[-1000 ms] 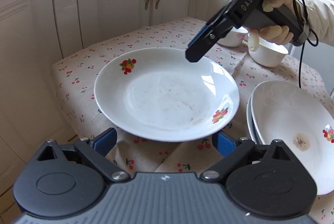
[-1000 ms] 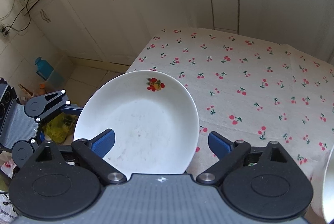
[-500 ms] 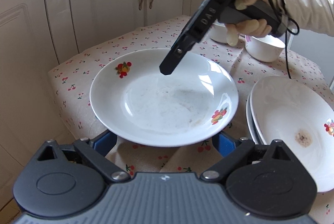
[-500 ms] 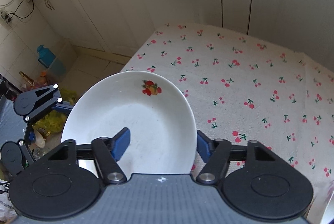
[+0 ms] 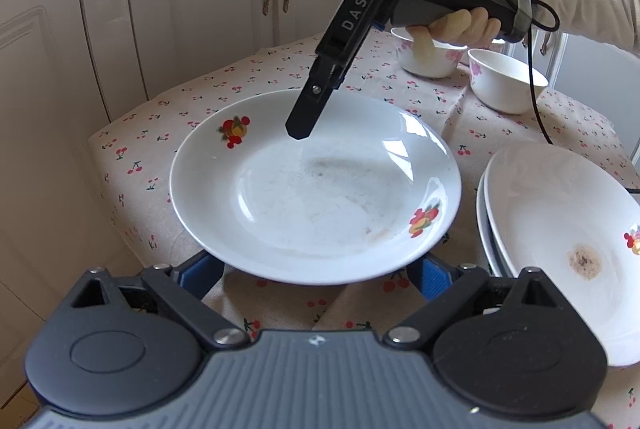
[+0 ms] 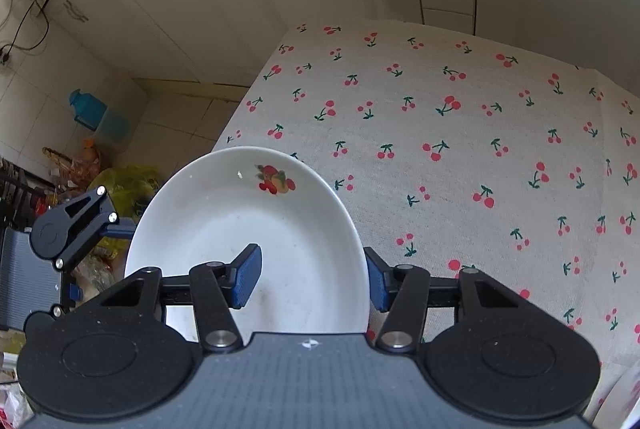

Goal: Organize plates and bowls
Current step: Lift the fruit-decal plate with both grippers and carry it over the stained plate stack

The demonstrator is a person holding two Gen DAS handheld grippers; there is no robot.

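Note:
A white deep plate (image 5: 316, 189) with fruit decals sits at the corner of the cherry-print tablecloth (image 5: 168, 133). My right gripper (image 5: 300, 129) reaches down onto its far rim. In the right wrist view one blue pad (image 6: 248, 277) lies inside the plate (image 6: 248, 229) and the other against the rim's outside, so the right gripper (image 6: 312, 281) is shut on the rim. My left gripper (image 5: 316, 271) stands wide open at the near rim, its pad tips hidden under the plate. I cannot tell whether the plate rests on them.
A stack of white plates (image 5: 560, 249), the top one with a brown stain, lies at the right. Two white bowls (image 5: 508, 81) (image 5: 424, 57) stand behind, partly hidden by a gloved hand (image 5: 452, 25). White cabinets (image 5: 224, 9) close off the far side. Bags and a blue jug (image 6: 96, 113) are on the floor.
My right gripper came down and leftward onto the plate's far rim, and its jaws went from wide open to shut on it. The plate and left gripper kept still.

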